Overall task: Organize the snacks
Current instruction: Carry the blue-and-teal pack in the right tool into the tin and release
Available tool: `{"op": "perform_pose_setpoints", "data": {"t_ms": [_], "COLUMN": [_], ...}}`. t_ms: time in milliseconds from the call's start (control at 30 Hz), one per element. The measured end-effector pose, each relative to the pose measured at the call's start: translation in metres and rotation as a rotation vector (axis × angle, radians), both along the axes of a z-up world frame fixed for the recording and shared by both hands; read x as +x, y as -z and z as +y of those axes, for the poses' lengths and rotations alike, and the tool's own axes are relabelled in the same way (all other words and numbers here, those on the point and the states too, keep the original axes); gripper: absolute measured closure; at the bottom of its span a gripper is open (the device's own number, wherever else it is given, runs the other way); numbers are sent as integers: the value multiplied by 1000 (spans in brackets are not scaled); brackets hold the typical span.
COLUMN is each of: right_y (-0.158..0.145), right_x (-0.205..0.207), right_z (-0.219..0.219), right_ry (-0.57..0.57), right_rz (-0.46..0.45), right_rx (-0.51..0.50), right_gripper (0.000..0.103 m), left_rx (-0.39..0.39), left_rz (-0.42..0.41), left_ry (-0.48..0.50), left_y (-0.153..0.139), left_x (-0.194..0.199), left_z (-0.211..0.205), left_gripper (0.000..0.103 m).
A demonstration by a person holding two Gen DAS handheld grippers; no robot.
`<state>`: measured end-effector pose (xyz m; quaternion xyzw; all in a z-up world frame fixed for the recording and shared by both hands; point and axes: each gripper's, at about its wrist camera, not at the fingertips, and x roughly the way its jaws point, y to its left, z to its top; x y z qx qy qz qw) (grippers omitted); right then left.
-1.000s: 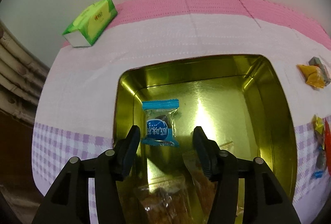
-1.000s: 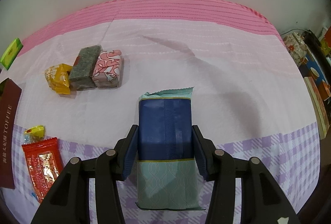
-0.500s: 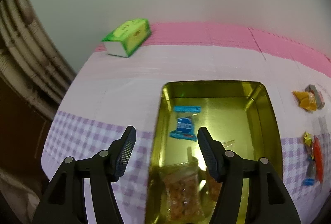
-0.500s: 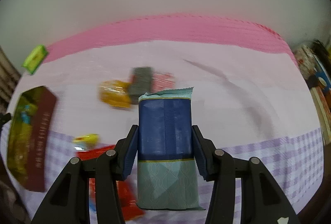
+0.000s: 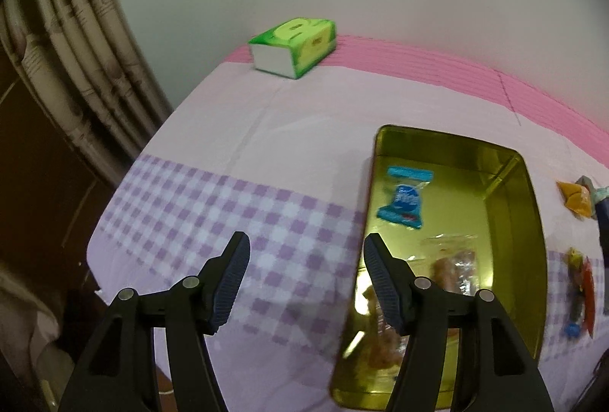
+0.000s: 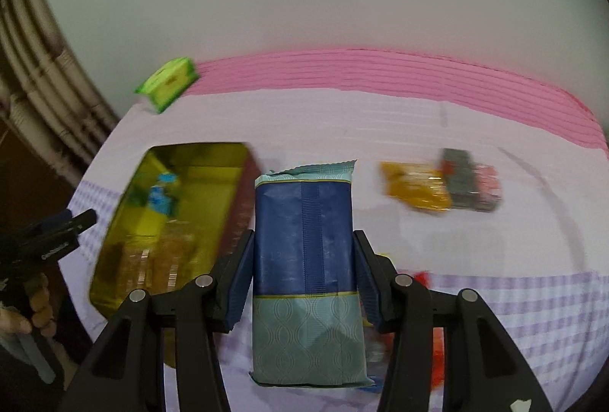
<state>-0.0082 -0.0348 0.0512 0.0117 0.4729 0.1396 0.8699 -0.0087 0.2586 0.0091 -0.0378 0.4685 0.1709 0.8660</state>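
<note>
My left camera looked steeply down from above the gold tin [image 5: 529, 221], off its left rim, facing the far wall. My right camera looked down from the tin's [image 6: 125, 206] right side, a little farther back, facing the same wall. Both views shared the tin and the green tissue pack [image 5: 295, 46] [image 6: 169, 83] beyond it.

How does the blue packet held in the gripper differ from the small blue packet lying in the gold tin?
The held blue packet is clamped in the right gripper above the cloth; the small blue packet lies loose in the gold tin. The held one is opaque, navy and teal; the small one has a clear middle. Both are sealed, with crimped ends.
</note>
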Motion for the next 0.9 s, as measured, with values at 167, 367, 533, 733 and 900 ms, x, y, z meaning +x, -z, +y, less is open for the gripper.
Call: {"op": "perform_pose_setpoints", "data": {"t_ms": [167,367,533,733,900], "right_y": [6,20,30,40,48], "right_x": [-5,-7,-8,-9,-9], "right_z": [41,88,114,131,135], "right_ry": [-59,-104,-130,-142,-147], "right_rz": [20,56,66,76,89], "right_rx": [17,18,-3,-36,-61], "right_gripper": [57,57,57,57,57], "left_rx": [12,-33,-58,-76,-87], "left_rz": [5,25,22,25,24], "left_ry": [-41,-81,-95,-104,-105], "left_y": [2,10,11,13,13], "left_x": [-11,-22,-22,-22,-22], "left_z": [15,29,35,39,41], "left_gripper": [40,40,40,40,39]}}
